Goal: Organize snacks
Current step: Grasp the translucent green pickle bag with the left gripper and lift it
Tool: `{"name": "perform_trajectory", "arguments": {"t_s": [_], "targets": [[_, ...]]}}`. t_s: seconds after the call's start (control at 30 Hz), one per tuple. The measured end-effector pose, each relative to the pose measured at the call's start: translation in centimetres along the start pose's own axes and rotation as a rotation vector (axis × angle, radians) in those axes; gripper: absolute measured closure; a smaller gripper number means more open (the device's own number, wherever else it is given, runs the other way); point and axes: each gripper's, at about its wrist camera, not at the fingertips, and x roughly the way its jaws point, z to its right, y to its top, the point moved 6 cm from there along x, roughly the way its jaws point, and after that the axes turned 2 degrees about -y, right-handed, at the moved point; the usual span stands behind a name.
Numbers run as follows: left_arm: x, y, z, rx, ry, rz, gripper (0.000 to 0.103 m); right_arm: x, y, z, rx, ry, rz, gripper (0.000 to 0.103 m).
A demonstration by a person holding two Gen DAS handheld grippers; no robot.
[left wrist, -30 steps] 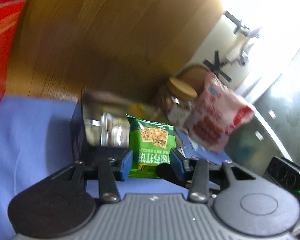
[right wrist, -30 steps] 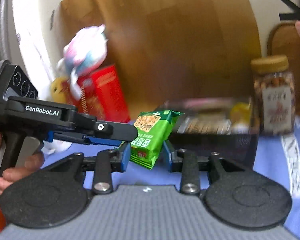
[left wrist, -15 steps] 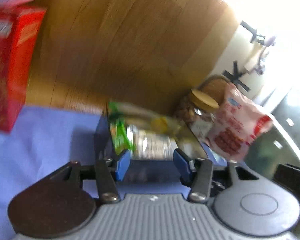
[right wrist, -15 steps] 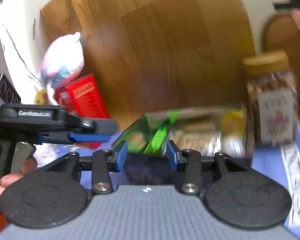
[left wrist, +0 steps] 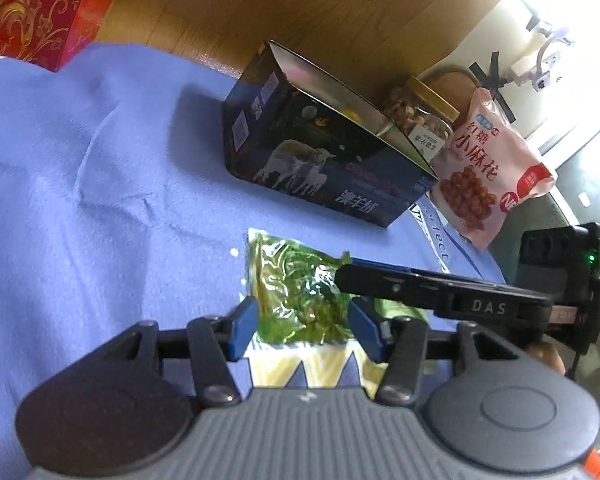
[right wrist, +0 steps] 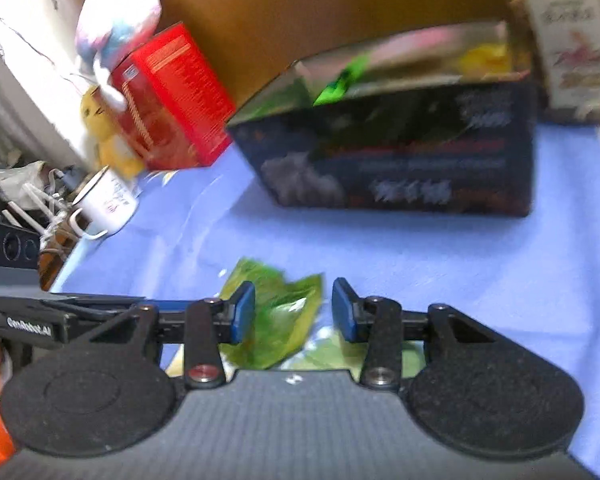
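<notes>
The crinkled, translucent green plastic snack packet [left wrist: 298, 288] lies flat on the bench, directly ahead of my left hand-held gripper [left wrist: 302, 330] and just past its blue pads. Its near end sits between the two fingers, and its long axis runs roughly away from me, toward the dark open-topped cardboard box printed with sheep [left wrist: 324, 148].

My left hand-held gripper is spread wide, wider than the packet, with nothing gripped. My right hand-held gripper [right wrist: 294, 312] is likewise spread and holds nothing. In its own view, which is blurred, the packet [right wrist: 276, 320] lies skewed, nearer its left pad. From the left camera its black finger reaches in from the right, and the tip looks to be over the packet's right edge. I cannot tell whether it touches.

Both are about equally near. I judge the left better lined up for a pinch across the short width, with the box straight ahead, a little apart from the packet, its top open.

The surface is a soft, wrinkled pale blue cloth [left wrist: 80, 200], so the thin packet may slide or bunch the fabric when pinched. Right of the box stand a pink pouch of brown snacks [left wrist: 488, 172] and a gold-lidded glass jar of nuts [left wrist: 424, 116], and a red carton [right wrist: 172, 96] stands to the left. A brown wooden panel [left wrist: 300, 4] backs it all, so there is little room beyond the box.
</notes>
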Motion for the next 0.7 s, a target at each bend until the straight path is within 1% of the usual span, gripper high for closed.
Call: {"name": "perform_trajectory", "arguments": {"t_s": [0.07,0.2,0.23,0.27,0.3,0.33,0.37,0.43,0.5,0.53,0.57,0.6,0.7], "targets": [[-0.1,-0.1,-0.2,-0.011,-0.01,0.002,0.053,-0.1,-0.3,-0.6,-0.02,-0.012,-0.004,0.057],[-0.3,-0.1,-0.7,-0.022,-0.027,0.009,0.053,-0.9,-1.1,-0.7,0.018,0.028,0.023,0.058],[-0.4,-0.1,-0.6,-0.016,-0.024,0.012,0.053,-1.1,-1.3,-0.6,0.035,0.039,0.037,0.064],[-0.4,-0.2,-0.5,-0.01,-0.018,0.013,0.052,-1.3,-1.6,-0.7,0.052,0.051,0.048,0.073],[-0.3,-0.3,-0.3,-0.006,-0.014,0.014,0.052,-1.1,-1.7,-0.8,0.061,0.053,0.05,0.093],[-0.3,-0.3,-0.3,-0.005,-0.013,0.013,0.052,-1.0,-1.9,-0.9,0.072,0.062,0.051,0.096],[-0.4,-0.2,-0.3,-0.009,-0.019,0.013,0.05,-1.0,-2.0,-1.1,0.08,0.066,0.061,0.096],[-0.3,-0.2,-0.3,-0.026,-0.021,0.015,0.051,-1.0,-1.9,-1.7,0.081,0.065,0.082,0.097],[-0.4,-0.1,-0.3,-0.033,0.004,0.019,0.06,-1.0,-1.7,-1.9,0.111,0.081,0.101,0.097],[-0.4,-0.1,-0.4,-0.039,-0.003,0.015,0.063,-0.9,-1.6,-2.0,0.125,0.087,0.108,0.097],[-0.6,0.0,-0.3,-0.06,-0.036,0.013,0.07,-0.9,-1.4,-2.0,0.128,0.084,0.118,0.097],[-0.8,0.1,-0.2,-0.069,-0.055,0.016,0.073,-0.9,-1.3,-2.1,0.129,0.085,0.124,0.097],[-1.7,1.4,1.0,-0.034,-0.072,0.047,0.076,-1.3,-0.8,-2.0,0.146,0.1,0.149,0.097]]}}
